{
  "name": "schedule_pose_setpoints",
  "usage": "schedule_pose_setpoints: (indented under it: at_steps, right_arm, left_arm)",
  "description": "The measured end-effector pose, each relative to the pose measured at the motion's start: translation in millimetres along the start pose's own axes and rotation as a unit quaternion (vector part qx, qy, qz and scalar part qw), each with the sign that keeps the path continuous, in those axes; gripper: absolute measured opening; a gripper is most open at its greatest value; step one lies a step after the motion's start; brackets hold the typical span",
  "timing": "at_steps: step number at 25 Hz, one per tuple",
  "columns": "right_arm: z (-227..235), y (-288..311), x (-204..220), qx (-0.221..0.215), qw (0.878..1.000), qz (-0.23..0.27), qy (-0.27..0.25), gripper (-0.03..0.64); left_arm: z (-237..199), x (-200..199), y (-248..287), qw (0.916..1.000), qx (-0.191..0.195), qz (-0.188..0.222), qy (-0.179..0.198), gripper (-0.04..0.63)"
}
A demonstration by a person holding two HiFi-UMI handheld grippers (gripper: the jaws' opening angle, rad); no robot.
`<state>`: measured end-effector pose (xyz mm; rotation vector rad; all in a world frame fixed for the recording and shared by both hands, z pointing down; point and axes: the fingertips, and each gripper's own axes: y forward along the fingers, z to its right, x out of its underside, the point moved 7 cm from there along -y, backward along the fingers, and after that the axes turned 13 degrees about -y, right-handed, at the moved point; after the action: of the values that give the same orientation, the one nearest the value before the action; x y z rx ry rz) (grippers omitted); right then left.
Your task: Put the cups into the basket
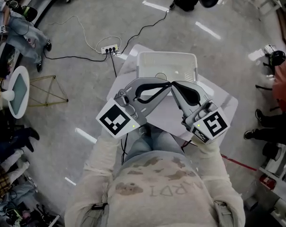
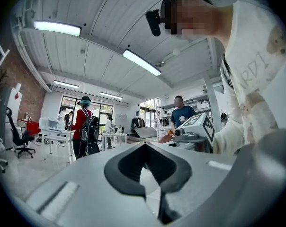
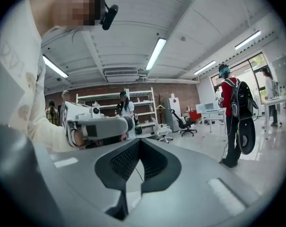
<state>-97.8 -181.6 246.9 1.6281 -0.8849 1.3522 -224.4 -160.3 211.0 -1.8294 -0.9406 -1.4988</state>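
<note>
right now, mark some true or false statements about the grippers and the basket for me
1. The left hand-held gripper is shut on a cup. False: its jaws are together with nothing between them.
2. The right hand-held gripper is shut and empty. True.
3. The basket stands on the floor. False: it stands on the white table, at the side far from the person.
4. In the head view, the tips of the two hand-held grippers point toward each other above the table. True.
</note>
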Motion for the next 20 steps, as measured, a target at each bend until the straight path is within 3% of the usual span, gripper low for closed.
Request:
schedule_pose_setpoints:
  at_steps: [5, 20]
  right_arm:
    - [-25, -28, -25, 0.017, 0.999, 0.046, -0.007, 0.025]
    - [-46, -53, -43, 0.019, 0.997, 0.073, -0.013, 0.025]
  left_arm:
    - [25, -2, -5, 0.9999, 0.008, 0.004, 0.005, 0.0]
    - [62, -12, -21, 0.9997, -0.006, 0.006, 0.023, 0.0]
